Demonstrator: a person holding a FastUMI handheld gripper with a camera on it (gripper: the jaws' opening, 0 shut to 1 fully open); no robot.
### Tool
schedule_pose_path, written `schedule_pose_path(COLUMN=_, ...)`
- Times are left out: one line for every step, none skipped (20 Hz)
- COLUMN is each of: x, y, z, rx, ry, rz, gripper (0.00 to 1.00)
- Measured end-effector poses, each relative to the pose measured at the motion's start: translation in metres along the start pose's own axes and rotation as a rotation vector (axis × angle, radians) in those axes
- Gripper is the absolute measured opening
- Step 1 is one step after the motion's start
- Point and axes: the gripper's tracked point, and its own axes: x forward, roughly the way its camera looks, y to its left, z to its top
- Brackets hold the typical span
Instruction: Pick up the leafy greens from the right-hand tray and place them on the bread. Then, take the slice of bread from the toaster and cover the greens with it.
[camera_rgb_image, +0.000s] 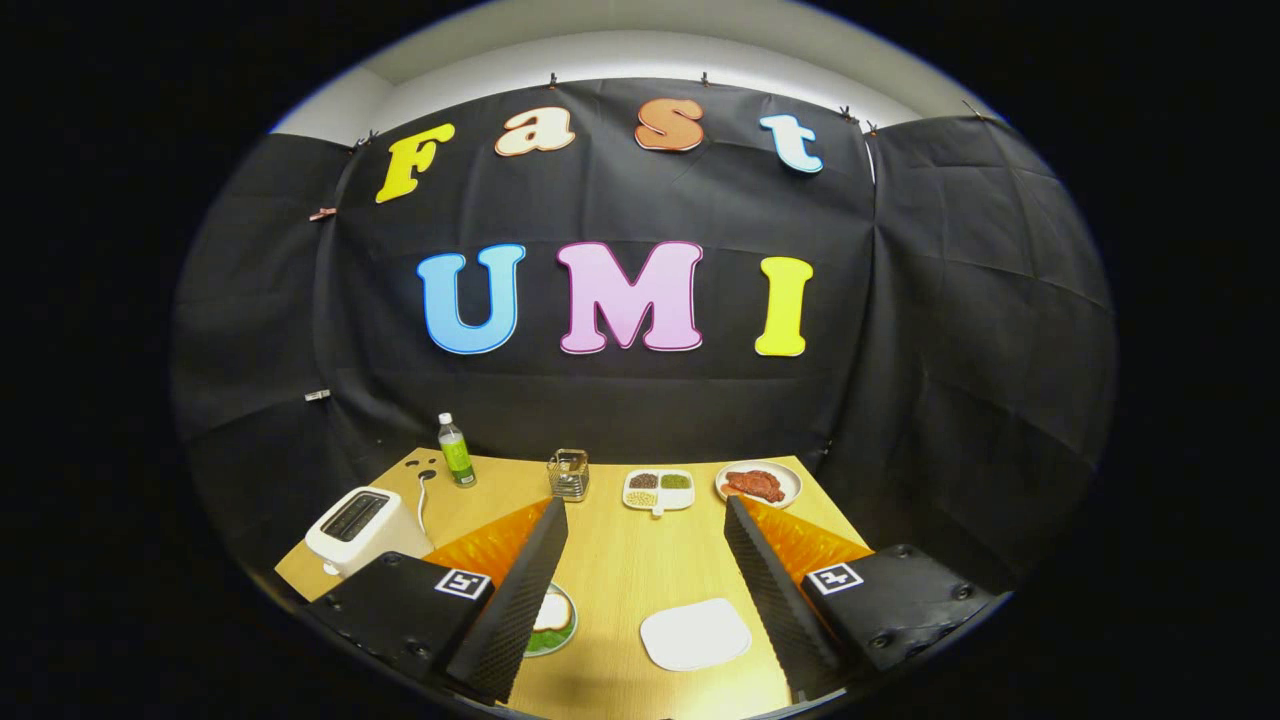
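My gripper is open and held above the wooden table, fingers wide apart with nothing between them. A white toaster stands to the left, beyond the left finger; its slots look dark. By the inner side of the left finger sits a round plate with a pale slice of bread on it and green around the slice. I cannot tell whether that green is leaves or the plate's rim. The finger hides part of the plate. A plain white tray lies low between the fingers, nearer the right one.
Along the far side of the table stand a green-labelled bottle, a small wire holder, a divided white dish of beans and a plate of reddish meat. A white cord runs from the toaster. Black cloth walls close the booth.
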Motion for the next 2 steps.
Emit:
schedule_pose_path(x=0.0007, y=0.0014, z=0.001, rx=-0.003, ry=-0.004, rz=0.003, gripper=0.98)
schedule_pose_path(x=0.0008, y=0.0031, z=0.0012, rx=-0.007, ry=-0.004, rz=0.005, gripper=0.98)
